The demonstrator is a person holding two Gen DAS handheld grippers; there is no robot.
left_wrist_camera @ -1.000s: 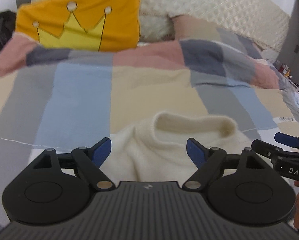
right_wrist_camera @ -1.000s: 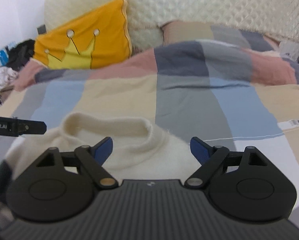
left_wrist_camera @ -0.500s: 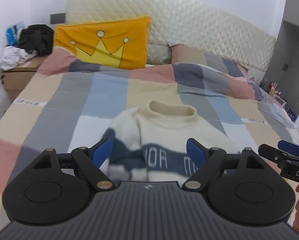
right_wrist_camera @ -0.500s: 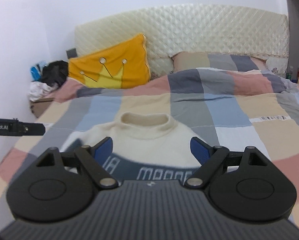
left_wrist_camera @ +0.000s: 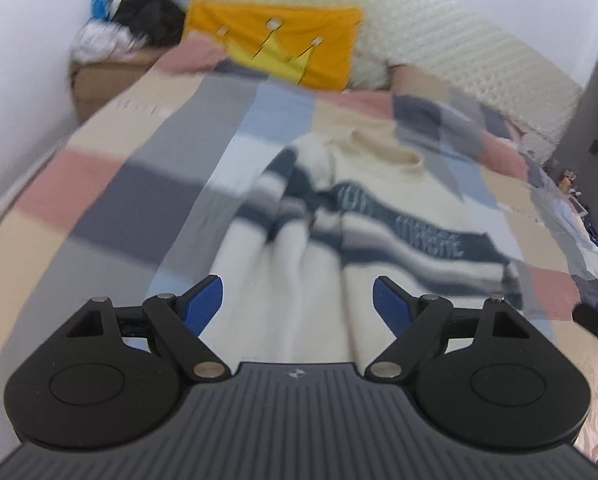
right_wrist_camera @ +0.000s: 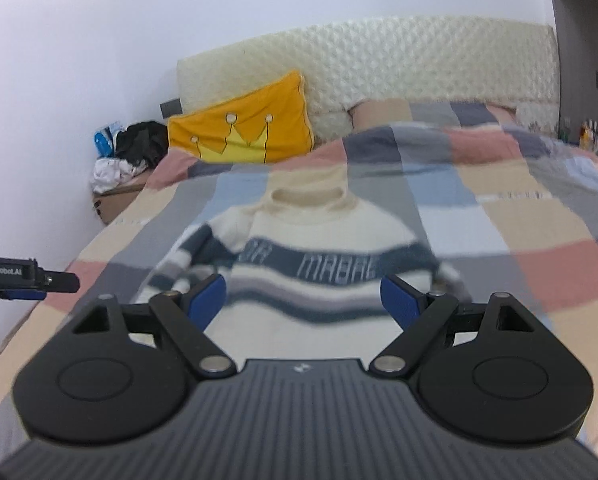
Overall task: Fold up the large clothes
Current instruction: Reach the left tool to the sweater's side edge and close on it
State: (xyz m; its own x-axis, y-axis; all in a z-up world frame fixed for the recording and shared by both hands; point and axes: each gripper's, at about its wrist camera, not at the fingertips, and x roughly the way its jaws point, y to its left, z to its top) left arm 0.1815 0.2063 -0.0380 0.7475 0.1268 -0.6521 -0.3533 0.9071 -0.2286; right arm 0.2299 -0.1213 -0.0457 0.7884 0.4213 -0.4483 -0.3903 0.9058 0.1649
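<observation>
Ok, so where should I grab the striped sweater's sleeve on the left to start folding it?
Probably the striped sleeve near its lower end, with the left gripper coming from the sweater's outer side. The sleeve lies angled down beside the body on the bedspread, so its outer edge is free to pinch.

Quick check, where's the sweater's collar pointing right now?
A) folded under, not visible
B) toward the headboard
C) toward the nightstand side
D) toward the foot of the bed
B: in the right wrist view the sweater lies flat on the bed with its collar at the far end, toward the headboard.
</observation>
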